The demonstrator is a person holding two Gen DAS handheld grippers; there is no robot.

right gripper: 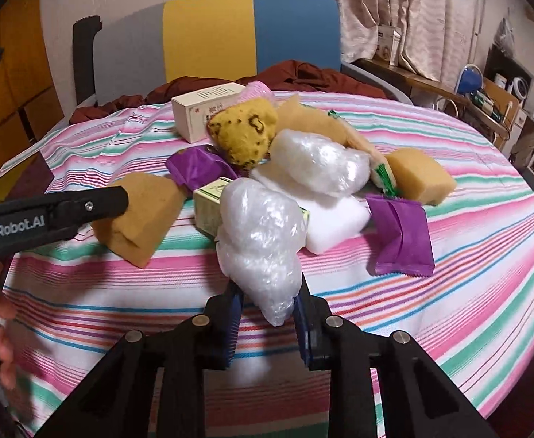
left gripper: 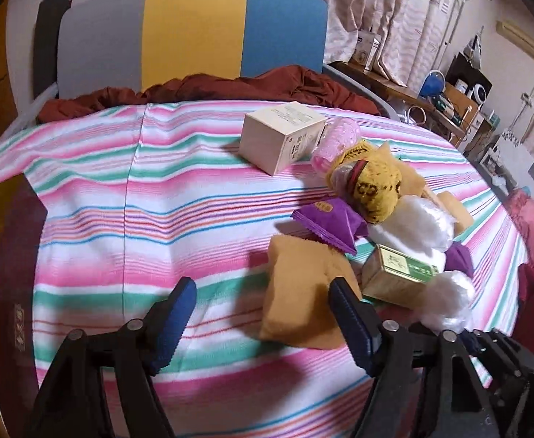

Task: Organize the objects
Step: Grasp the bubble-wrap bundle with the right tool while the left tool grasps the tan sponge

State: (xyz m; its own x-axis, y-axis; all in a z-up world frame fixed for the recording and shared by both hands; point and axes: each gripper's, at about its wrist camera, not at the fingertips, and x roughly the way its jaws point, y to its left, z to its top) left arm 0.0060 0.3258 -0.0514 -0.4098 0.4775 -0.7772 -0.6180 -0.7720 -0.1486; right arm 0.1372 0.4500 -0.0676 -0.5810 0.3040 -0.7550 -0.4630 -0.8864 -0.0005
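Green box (right gripper: pixel 208 200) half hidden behind plastic bag (right gripper: pixel 263 241), box print unreadable

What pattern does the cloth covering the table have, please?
The cloth is striped in pink, white, green, blue and orange, clearest in the left wrist view.

Warm, dim indoor light fills both views, soft and slightly yellow. Short, diffuse shadows fall left of the cream box (left gripper: pixel 279 138) and tan sponge (left gripper: pixel 303 292). Clear plastic bags (right gripper: pixel 263 233) show white glare patches. Fisheye bending curves the striped cloth (left gripper: pixel 157 200), and black vignetting rings every corner. Detail is soft throughout, with background shelves (left gripper: pixel 460 95) smeared.
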